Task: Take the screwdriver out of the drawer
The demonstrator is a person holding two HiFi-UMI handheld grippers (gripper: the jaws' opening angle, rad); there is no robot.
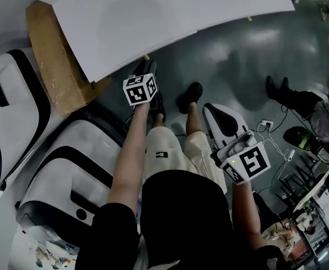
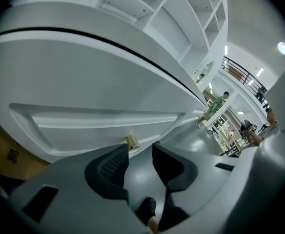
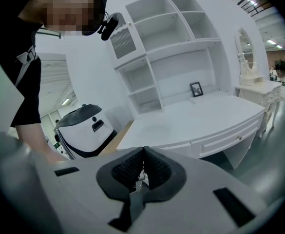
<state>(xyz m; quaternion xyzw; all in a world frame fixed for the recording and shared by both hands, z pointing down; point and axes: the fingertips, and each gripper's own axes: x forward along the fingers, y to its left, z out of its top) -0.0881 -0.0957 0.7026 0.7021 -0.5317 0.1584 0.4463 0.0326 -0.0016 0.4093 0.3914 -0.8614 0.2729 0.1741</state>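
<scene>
The white desk (image 1: 170, 16) has a shut drawer (image 2: 103, 121) with a small brass knob (image 2: 133, 141); no screwdriver shows in any view. My left gripper (image 2: 140, 149) is open and points down at the drawer front. The knob sits just beyond the left fingertip, and nothing is between the pads. In the head view its marker cube (image 1: 140, 89) hangs at the desk's front edge. My right gripper (image 3: 143, 152) is shut on nothing, held back beside the person's right leg, with its marker cube (image 1: 248, 163) in the head view. It looks at the desk and the drawer (image 3: 230, 138) from afar.
Two white-and-black machines (image 1: 18, 111) (image 1: 68, 173) stand left of the person, beside a brown board (image 1: 57, 66). A white shelf unit (image 3: 171, 48) with a small picture frame (image 3: 196, 88) rises at the desk's back. Grey floor (image 1: 237, 61) lies under the desk; cables and gear are at right.
</scene>
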